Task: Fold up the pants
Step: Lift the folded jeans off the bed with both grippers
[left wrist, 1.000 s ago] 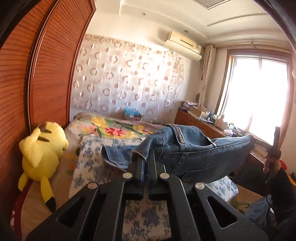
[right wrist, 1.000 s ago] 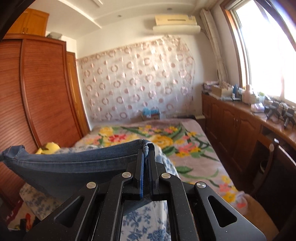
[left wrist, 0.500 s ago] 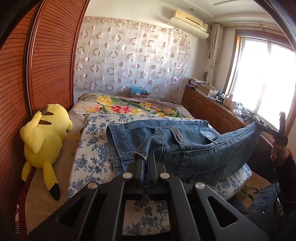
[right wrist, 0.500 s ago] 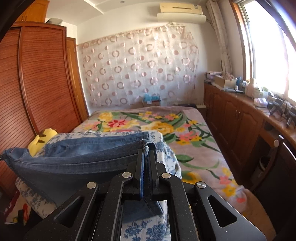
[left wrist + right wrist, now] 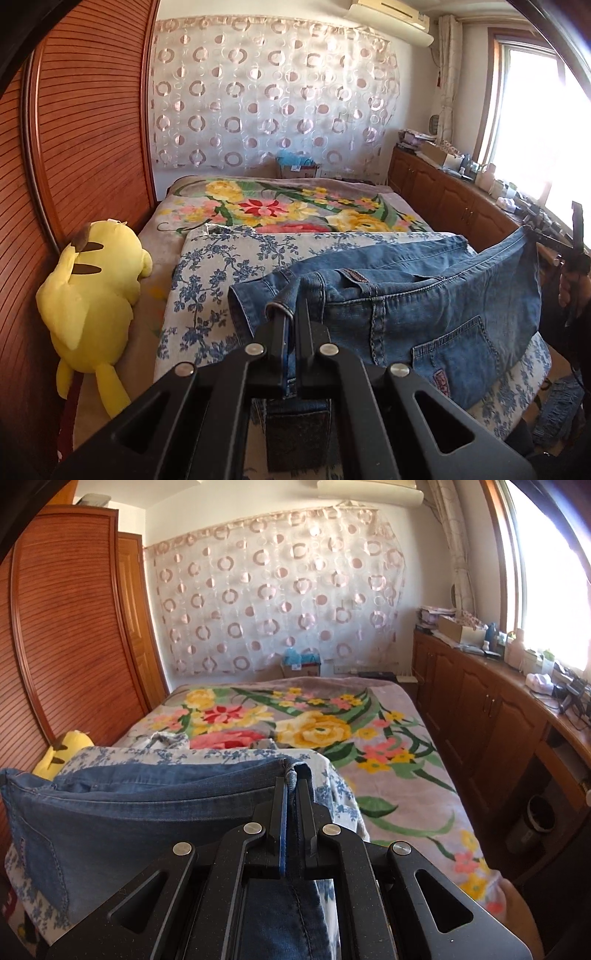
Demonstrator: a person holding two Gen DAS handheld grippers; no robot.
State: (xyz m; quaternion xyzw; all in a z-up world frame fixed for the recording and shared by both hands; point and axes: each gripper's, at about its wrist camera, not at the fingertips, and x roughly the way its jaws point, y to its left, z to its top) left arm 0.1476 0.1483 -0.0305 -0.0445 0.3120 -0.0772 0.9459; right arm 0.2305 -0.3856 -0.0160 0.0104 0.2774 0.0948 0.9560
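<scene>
Both grippers are coming down toward the bed, and the blue jeans [image 5: 417,310], hanging in the air a second ago, are now settling onto the blue-flowered quilt [image 5: 207,280]. Left gripper [image 5: 293,321] is clamping one waistband corner while the right gripper [image 5: 291,790] is clamping the other, stretching the denim between them, beside the yellow plush toy [image 5: 92,295].
</scene>
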